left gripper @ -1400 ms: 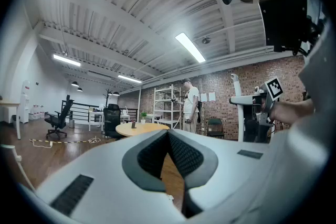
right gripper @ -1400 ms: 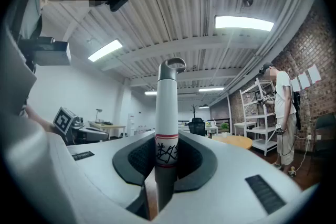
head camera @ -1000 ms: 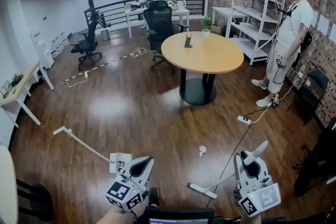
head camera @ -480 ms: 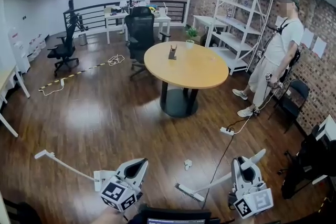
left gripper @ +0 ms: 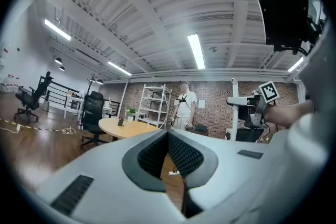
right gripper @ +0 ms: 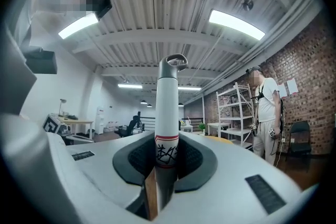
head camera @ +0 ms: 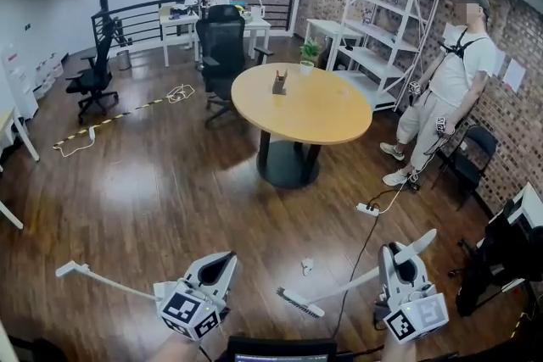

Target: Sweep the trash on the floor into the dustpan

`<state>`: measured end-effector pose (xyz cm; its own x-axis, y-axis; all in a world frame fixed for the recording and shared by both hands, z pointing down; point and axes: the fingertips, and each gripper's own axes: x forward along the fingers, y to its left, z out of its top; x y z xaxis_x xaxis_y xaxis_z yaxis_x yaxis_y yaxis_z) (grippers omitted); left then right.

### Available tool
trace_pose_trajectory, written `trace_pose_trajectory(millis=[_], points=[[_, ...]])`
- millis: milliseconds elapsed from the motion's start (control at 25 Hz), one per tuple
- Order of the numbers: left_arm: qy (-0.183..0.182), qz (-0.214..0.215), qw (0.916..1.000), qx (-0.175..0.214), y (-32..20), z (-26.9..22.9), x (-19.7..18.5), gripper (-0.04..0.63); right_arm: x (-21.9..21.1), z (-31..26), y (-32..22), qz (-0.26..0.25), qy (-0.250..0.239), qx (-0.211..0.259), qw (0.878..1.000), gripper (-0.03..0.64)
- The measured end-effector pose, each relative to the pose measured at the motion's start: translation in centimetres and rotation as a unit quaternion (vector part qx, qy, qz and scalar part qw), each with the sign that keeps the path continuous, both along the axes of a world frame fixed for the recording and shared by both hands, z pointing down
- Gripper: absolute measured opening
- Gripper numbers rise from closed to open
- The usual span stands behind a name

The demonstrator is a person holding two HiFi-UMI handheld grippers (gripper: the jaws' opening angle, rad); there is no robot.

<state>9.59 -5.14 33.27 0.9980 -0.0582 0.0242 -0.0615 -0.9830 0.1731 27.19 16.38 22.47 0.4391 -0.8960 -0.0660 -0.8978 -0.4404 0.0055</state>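
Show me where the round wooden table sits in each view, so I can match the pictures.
Head view: round wooden table, centre of the picture.
Left gripper view: the table is small, left of centre.
Right gripper view: a thin sliver, right of centre.
Shared landmark: the white metal shelf unit, by the table in all three.

Near middle: the wood floor [head camera: 170, 191] lies open up to the table; one scrap of trash [head camera: 307, 266] sits on it.
Near right: the broom [head camera: 299, 303] slants from the floor up to the right, barring that lane.
Beside the trash, right: a black cable [head camera: 361, 254] runs near from the power strip [head camera: 367, 209].
Near left: the dustpan [head camera: 168, 291] has its long handle reaching low to the left.
Far middle: the round table [head camera: 301, 106] and its pedestal block the way.
Far right: a person [head camera: 445, 93] and a folding chair [head camera: 468, 167] crowd the wall.
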Motion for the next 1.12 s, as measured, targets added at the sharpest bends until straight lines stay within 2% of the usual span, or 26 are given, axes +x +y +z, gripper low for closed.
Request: trace_pose_trajectory(millis=[320,600,920,1120], points=[[-0.017,-0.035,0.9992,-0.007,-3.9,3.0,4.0,0.015,3.9,2.0,-6.0,-0.037,-0.018,0.01,0.999,0.078],[-0.021,-0.078,0.9967,0.011,-1.5,2.1,11.2,0.015,10.1,2.1,-6.0,-0.093,-0.032,0.018,0.995,0.078],[-0.045,-0.095,0.994,0.03,3.0,2.6,23.4,0.015,22.0,3.7,-3.6,-0.137,-0.036,0.023,0.99,0.075],[-0.057,-0.098,0.9932,0.027,4.9,6.2,31.5,0.015,30.8,6.6,-2.0,-0.125,-0.023,0.01,0.992,0.075]])
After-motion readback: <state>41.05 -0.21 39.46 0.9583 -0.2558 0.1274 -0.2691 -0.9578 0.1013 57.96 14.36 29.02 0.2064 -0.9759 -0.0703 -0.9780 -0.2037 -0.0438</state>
